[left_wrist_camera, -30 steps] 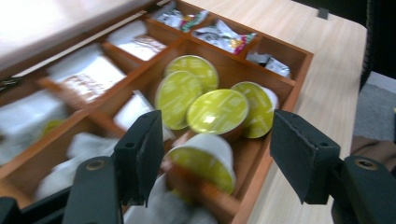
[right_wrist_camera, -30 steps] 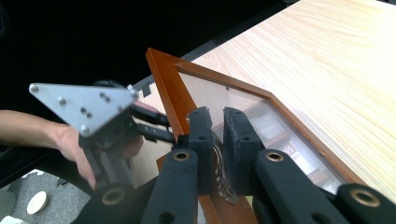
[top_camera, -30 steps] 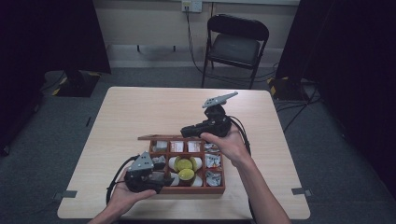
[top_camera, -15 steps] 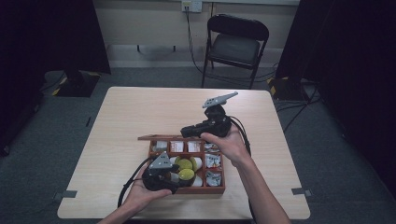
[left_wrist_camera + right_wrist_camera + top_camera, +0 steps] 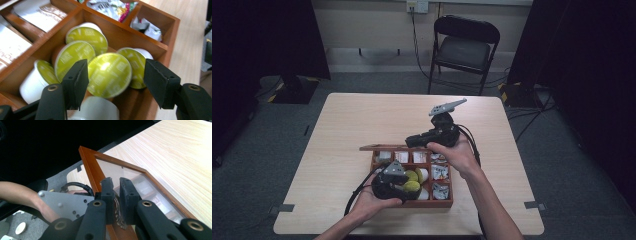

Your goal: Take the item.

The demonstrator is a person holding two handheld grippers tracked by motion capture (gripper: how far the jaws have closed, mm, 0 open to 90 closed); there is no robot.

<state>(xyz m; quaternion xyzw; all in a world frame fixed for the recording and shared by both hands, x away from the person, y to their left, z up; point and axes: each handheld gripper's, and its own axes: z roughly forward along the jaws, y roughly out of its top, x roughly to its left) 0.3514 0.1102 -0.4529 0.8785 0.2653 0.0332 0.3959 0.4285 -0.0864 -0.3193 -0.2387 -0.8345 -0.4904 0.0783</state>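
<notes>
Wooden box (image 5: 447, 202), near edge of the table (image 5: 337, 130); we hold its glazed lid (image 5: 117, 173) upright with the right gripper (image 5: 115, 185), jaws clamped on the lid's frame. Our left gripper (image 5: 113, 77), jaws just closing, straddles a green-topped capsule (image 5: 109, 74) in the middle compartment; contact uncertain.

The capsules (image 5: 109, 75) in the box's near compartment had shiny yellow-green foil lids over white cups. The box (image 5: 447, 202) and its glazed lid frame (image 5: 93, 166) were reddish-brown wood, the sachets (image 5: 40, 13) white with brown print, and the table (image 5: 362, 122) pale wood grain.
</notes>
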